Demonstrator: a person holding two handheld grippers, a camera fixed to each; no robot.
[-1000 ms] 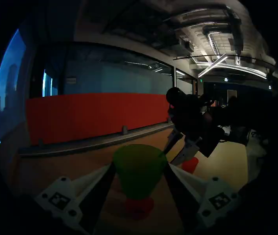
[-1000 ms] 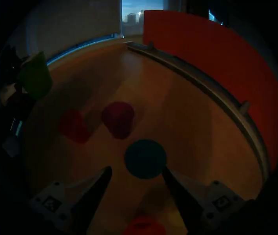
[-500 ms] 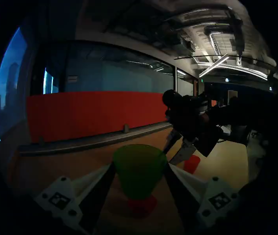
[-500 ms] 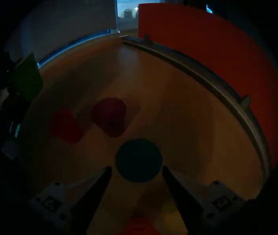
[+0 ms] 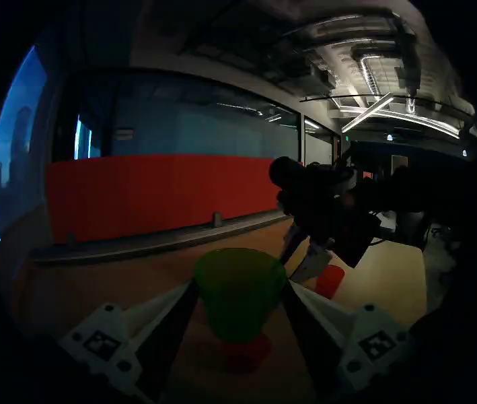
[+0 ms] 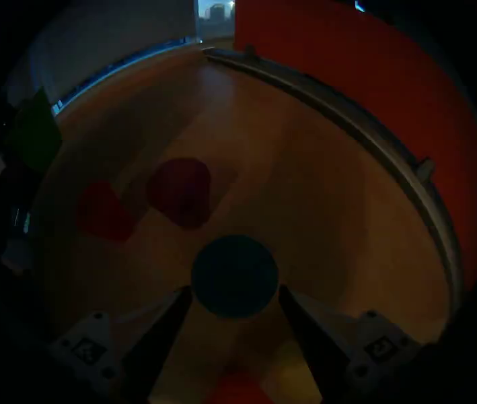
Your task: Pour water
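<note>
Dimly lit, the green cup (image 5: 239, 293) is gripped upright between the jaws of the left gripper (image 5: 239, 303), with both fingers pressed to its sides, and is held above the tabletop (image 5: 103, 289). Whether water is in it cannot be told. Directly below, partly hidden by it, a red cup (image 5: 245, 350) is seen standing on the tabletop. Farther off to the right, a second red cup (image 5: 330, 281) is partly covered by the right gripper (image 5: 294, 268), whose dark body is held over the tabletop. Behind, a grey rail (image 5: 171, 236) is set along the tabletop's far edge below a red wall panel (image 5: 157, 192), and lit ceiling strips (image 5: 366, 111) are seen overhead.

In the right gripper view, a dark blue-green cup (image 6: 235, 276) is seen from above, flanked by the spread jaws. Whether the fingers are pressed on it cannot be told. Beyond it a maroon cup (image 6: 181, 192) and, just beside that on the left, a paler red cup (image 6: 103, 212) are stood on the tabletop. The green cup is seen well apart at the left edge. A red shape (image 6: 238, 392) is cut off at the bottom.

Square black-and-white markers (image 5: 100, 345) are carried on the finger bases, but their patterns are too small to be read.
</note>
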